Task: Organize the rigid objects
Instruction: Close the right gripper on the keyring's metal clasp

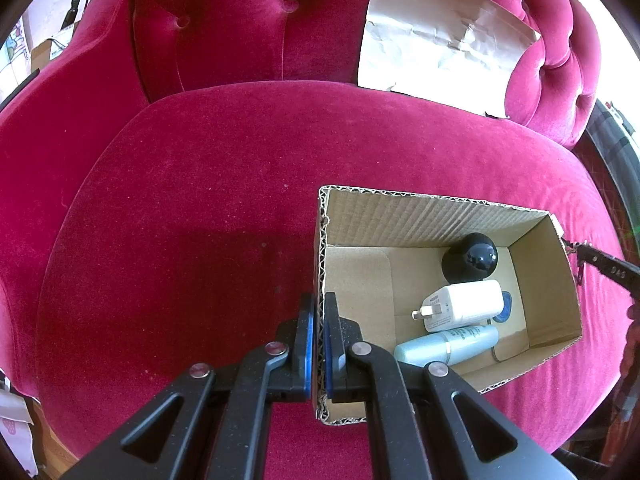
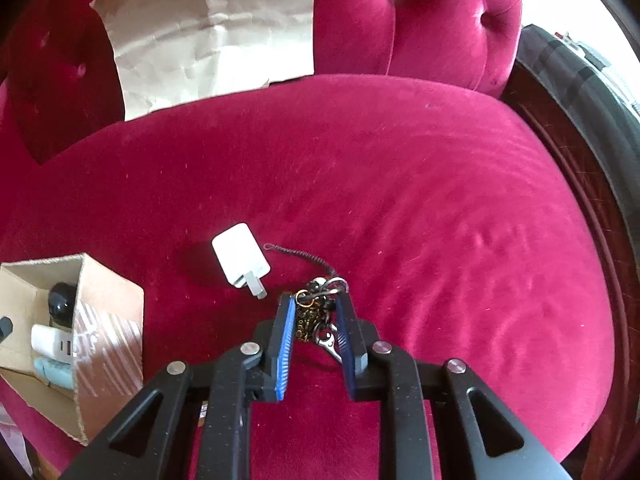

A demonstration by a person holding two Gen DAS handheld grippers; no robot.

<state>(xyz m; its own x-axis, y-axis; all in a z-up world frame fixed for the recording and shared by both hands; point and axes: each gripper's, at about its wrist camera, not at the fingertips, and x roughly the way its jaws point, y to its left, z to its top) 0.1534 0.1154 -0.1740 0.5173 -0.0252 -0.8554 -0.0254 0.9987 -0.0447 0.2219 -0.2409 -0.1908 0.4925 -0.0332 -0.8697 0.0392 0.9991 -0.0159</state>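
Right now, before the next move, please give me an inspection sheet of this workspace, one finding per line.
Surface: red velvet seat cushion, bare around the items.
Job's things: open cardboard box holds a black round object, a white plug adapter and a pale blue bottle; a second white adapter lies on the cushion.
Clutter: crumpled paper sheet against the backrest.
Grippers: left gripper shut on the box wall; right gripper shut on a metal key bunch.
Cables: thin dark coiled cord trails from the keys.
Surroundings: dark wooden frame at the right of the seat.
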